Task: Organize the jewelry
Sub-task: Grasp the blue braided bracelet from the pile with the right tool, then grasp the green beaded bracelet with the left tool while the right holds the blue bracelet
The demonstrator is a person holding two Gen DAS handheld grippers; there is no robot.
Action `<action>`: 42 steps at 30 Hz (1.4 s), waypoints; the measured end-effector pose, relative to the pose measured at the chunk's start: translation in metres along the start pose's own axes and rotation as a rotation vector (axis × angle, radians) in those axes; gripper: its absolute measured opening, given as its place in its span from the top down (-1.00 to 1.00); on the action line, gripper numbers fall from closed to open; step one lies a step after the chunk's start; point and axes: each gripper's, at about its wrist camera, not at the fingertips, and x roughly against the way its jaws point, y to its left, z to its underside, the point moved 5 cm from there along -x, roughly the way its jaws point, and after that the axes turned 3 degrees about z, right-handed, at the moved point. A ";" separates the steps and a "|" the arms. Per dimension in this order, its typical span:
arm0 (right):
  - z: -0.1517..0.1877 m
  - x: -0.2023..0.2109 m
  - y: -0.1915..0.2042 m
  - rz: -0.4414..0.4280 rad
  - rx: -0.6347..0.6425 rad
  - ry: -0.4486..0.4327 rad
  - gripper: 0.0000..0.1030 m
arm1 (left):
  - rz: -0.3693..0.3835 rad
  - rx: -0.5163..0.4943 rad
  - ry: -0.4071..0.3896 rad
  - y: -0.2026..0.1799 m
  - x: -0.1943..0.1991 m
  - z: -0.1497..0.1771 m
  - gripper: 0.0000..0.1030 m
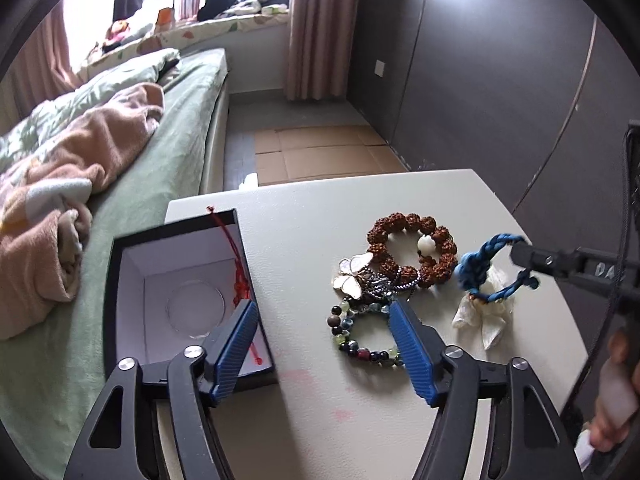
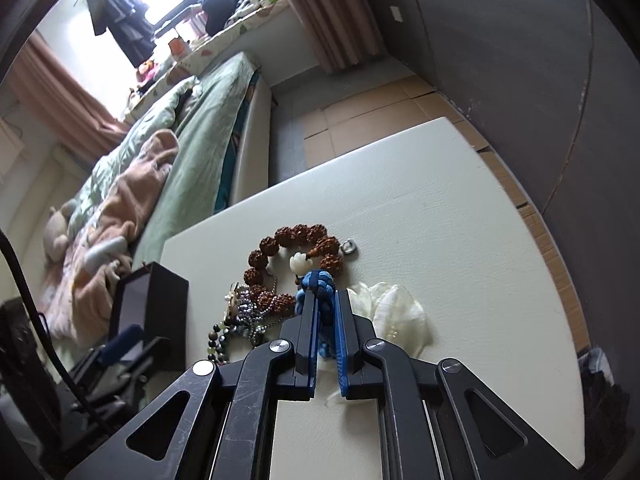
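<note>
My right gripper [image 2: 325,296] is shut on a blue braided cord bracelet [image 2: 320,280]; the left wrist view shows it [image 1: 520,254] lifting the cord's loop [image 1: 480,264] off the white table [image 1: 312,400]. A white petal-shaped piece [image 1: 488,320] hangs under the cord. My left gripper [image 1: 320,306] stands open, nothing pressed between its pads. Its left finger hovers over the open black box [image 1: 132,280], its right finger over a multicoloured bead bracelet [image 1: 348,344]. A brown bead bracelet [image 1: 376,236] and a butterfly pendant [image 1: 354,276] on a chain lie together. A red cord [image 1: 240,280] lies in the box.
A bed [image 1: 132,200] with green sheet and pink blanket runs along the table's left side. Cardboard [image 1: 320,156] covers the floor beyond the table. A grey wardrobe wall [image 1: 500,80] stands on the right. A small metal ring [image 2: 350,246] lies by the brown beads.
</note>
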 end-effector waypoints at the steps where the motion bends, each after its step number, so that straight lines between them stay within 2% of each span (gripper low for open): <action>1: 0.000 0.003 -0.001 -0.002 -0.007 -0.004 0.82 | 0.003 -0.013 -0.002 -0.003 0.000 0.001 -0.26; 8: -0.001 0.022 -0.009 -0.020 -0.040 -0.029 0.82 | 0.038 -0.097 -0.031 -0.030 0.007 0.005 -0.20; 9: -0.001 0.024 -0.010 -0.022 -0.042 -0.031 0.82 | 0.062 -0.109 -0.029 -0.036 0.006 0.006 -0.20; 12: 0.000 0.028 -0.011 -0.031 -0.046 -0.036 0.82 | 0.101 -0.111 0.023 -0.046 -0.006 0.012 -0.20; 17: 0.000 0.030 -0.014 -0.037 -0.048 -0.032 0.82 | 0.097 -0.050 0.107 -0.041 -0.033 0.018 -0.20; 21: 0.000 0.028 -0.017 -0.037 -0.054 -0.022 0.82 | 0.060 0.040 0.064 -0.019 -0.025 0.010 -0.20; 25: -0.001 0.028 -0.019 -0.032 -0.057 -0.018 0.82 | 0.020 0.084 0.032 -0.002 -0.016 0.007 -0.20; 28: 0.000 0.027 -0.019 -0.027 -0.058 -0.012 0.82 | 0.041 0.097 0.046 0.003 -0.016 0.008 -0.20; 34: 0.003 0.023 -0.015 -0.021 -0.048 -0.003 0.82 | 0.091 -0.002 0.057 -0.023 -0.018 0.012 -0.20; 39: 0.004 0.022 -0.013 -0.019 -0.050 -0.002 0.82 | 0.118 -0.031 0.074 -0.039 -0.028 0.015 -0.17; 40: 0.003 0.023 -0.014 -0.020 -0.049 -0.002 0.82 | 0.111 -0.040 0.083 -0.040 -0.031 0.016 -0.14; 42: 0.003 0.022 -0.014 -0.021 -0.051 -0.006 0.82 | 0.094 -0.047 0.117 -0.040 -0.042 0.021 0.10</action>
